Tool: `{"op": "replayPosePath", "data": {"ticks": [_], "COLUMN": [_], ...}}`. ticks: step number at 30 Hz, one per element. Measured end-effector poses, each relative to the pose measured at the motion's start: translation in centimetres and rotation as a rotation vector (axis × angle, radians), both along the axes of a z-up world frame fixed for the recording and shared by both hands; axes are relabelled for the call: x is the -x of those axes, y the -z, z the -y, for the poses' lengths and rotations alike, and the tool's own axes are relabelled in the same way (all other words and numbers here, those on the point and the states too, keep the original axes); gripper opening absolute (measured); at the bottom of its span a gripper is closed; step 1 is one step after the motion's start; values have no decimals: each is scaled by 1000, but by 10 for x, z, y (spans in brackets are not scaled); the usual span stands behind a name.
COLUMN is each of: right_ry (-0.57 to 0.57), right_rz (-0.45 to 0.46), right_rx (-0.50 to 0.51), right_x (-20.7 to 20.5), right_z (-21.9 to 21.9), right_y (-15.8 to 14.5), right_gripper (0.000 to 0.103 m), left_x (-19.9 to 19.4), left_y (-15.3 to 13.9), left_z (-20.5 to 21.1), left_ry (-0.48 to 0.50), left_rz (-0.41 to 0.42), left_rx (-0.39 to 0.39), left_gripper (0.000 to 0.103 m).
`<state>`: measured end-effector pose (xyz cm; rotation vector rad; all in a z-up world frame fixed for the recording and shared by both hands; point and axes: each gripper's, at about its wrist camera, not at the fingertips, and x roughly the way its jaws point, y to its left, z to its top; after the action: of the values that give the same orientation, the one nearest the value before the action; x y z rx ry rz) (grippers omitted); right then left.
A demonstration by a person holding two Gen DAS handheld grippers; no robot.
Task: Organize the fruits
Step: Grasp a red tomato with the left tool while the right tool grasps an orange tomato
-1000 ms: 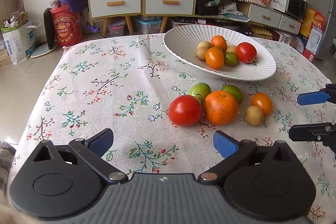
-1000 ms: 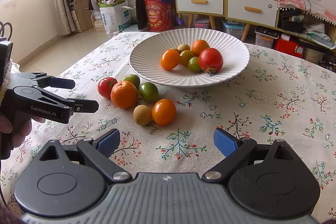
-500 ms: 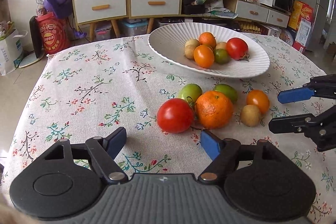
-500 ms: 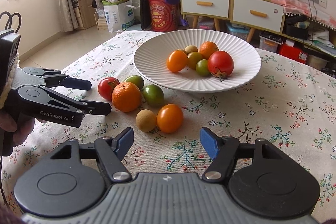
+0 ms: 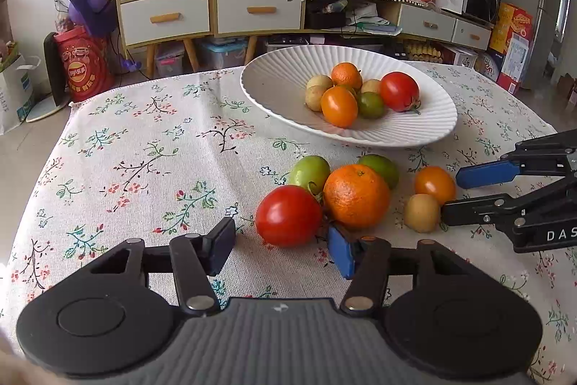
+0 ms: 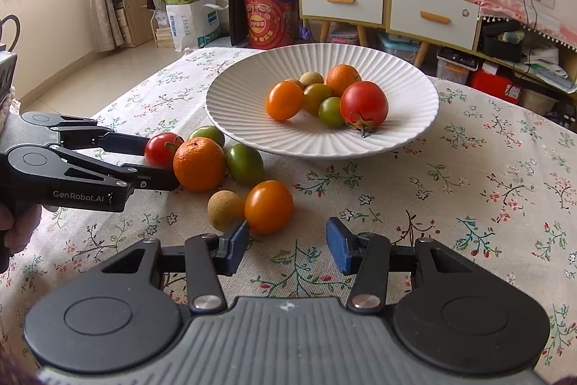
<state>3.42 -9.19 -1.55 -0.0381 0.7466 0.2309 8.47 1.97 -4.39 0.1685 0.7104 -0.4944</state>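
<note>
Floral tablecloth [image 5: 144, 150] covers the table. White ribbed plate [image 5: 274, 85] sits at 12–1 o'clock in left wrist view, w/ a red tomato [image 5: 398, 91], two orange fruits, a green one & some small tan ones inside.

Loose pile on the cloth, just below plate at 6 o'clock of it: big orange [image 5: 356, 195] in the middle, red tomato [image 5: 288, 215] touching it at 9 o'clock, two green fruits [image 5: 309, 170] behind, small orange tomato [image 5: 434, 184] and tan round fruit [image 5: 421, 212] at 3 o'clock.

L gripper [image 5: 281, 246]: jaws have just been closing, now part open, nothing clamped; loose red tomato sits just ahead between the tips, pads not pressing it.

R gripper [image 6: 286, 246]: also just been closing, part open, empty; small orange tomato just ahead at 11 o'clock, left pad near it, contact unclear.
</note>
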Motion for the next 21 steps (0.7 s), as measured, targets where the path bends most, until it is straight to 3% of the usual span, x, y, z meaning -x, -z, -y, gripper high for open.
{"op": "replayPosePath", "data": {"ticks": [11,21], "right_ry": [-18,-19], "right_rz": [1,-1], "right_rx": [1,-10], "right_x": [-4,-10], "right_z": [-2,-3], "right_y": [0,0], "right_gripper": [39,31], "left_x": [-6,-5], "left_y": [0,-2], "left_z": [4,6], "left_ry": [10,-1], "left_rz": [8,-4], "left_rx": [12,1], "left_gripper": [31,31]}}
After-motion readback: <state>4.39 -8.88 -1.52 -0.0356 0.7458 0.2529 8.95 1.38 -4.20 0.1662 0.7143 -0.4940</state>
